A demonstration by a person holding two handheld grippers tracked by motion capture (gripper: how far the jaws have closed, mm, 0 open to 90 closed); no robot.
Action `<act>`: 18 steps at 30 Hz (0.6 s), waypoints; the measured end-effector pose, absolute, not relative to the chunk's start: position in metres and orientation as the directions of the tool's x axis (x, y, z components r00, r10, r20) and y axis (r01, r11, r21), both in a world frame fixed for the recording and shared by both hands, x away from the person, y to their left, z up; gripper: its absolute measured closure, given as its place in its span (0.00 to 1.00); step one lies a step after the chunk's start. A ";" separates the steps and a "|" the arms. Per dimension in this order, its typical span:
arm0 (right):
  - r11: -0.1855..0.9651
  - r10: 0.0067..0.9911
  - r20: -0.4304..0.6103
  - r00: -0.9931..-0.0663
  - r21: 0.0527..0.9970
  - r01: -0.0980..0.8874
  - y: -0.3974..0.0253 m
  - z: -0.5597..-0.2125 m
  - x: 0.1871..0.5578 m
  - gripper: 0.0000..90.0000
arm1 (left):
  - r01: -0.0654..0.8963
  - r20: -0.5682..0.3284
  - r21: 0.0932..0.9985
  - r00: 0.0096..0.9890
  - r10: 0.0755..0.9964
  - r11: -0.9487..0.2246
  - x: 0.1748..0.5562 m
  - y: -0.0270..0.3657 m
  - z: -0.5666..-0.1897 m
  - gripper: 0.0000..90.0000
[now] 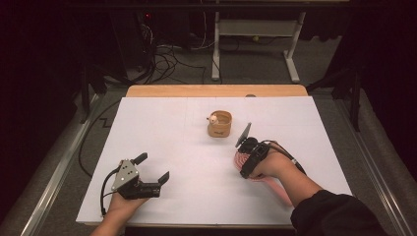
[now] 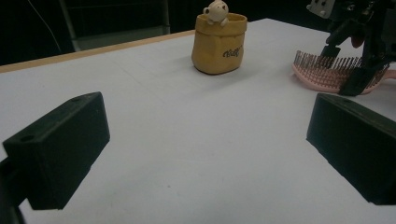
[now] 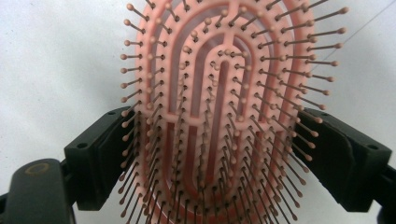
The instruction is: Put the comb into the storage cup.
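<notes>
High view: pink hairbrush (image 1: 244, 161) lies flat on the white table (image 1: 196, 147), right of centre, bristles up, handle running near-right under the person's right hand. Right gripper (image 1: 240, 158) comes down over the brush head from above, likely to grip it across its width. Left gripper (image 1: 153, 168) rests at near left, well apart from the brush, apparently parked out of the way. A tan pouch-shaped cup (image 1: 219, 124) with a small bear figure on its rim stands just beyond the brush, a plausible place to put it.

Left gripper view: jaws spread wide, nothing between them; cup (image 2: 219, 44) far centre, brush (image 2: 322, 74) far right with the other gripper over it.

Right gripper view: jaws straddle the brush head (image 3: 219, 112), one at each long edge, against the outer bristles. Whether they already pinch the rim, I cannot tell.
</notes>
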State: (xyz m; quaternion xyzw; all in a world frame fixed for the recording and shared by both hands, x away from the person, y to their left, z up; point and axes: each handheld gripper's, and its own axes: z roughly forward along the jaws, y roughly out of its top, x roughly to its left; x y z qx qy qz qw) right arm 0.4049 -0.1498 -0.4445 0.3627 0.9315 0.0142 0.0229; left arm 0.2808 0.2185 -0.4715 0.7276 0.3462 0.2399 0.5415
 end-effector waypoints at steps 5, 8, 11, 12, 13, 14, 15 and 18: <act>0.735 0.678 -0.030 -0.734 0.024 0.678 -0.148 -0.445 0.407 0.16 | 0.243 -0.027 0.954 0.647 0.762 -0.173 0.280 0.217 -0.472 0.00; 0.733 0.680 -0.029 -0.733 0.007 0.680 -0.146 -0.445 0.408 0.15 | 0.246 -0.027 0.953 0.647 0.762 -0.175 0.281 0.217 -0.472 0.00; 0.726 0.687 -0.033 -0.726 -0.015 0.688 -0.144 -0.444 0.408 0.15 | 0.244 -0.026 0.954 0.648 0.762 -0.175 0.280 0.217 -0.472 0.00; 0.738 0.674 -0.035 -0.738 -0.011 0.675 -0.144 -0.445 0.409 0.15 | 0.245 -0.027 0.954 0.648 0.761 -0.174 0.280 0.217 -0.472 0.00; 0.738 0.674 -0.035 -0.738 -0.011 0.675 -0.144 -0.445 0.409 0.15 | 0.245 -0.027 0.954 0.648 0.761 -0.174 0.280 0.217 -0.472 0.00; 0.733 0.679 -0.034 -0.733 -0.009 0.680 -0.144 -0.445 0.409 0.16 | 0.246 -0.027 0.953 0.647 0.762 -0.175 0.281 0.217 -0.473 0.00; 0.733 0.679 -0.033 -0.733 -0.011 0.680 -0.144 -0.445 0.409 0.16 | 0.245 -0.027 0.954 0.647 0.762 -0.174 0.280 0.217 -0.473 0.00; 0.734 0.678 -0.034 -0.734 -0.011 0.679 -0.144 -0.445 0.409 0.16 | 0.246 -0.027 0.953 0.647 0.762 -0.175 0.280 0.217 -0.473 0.00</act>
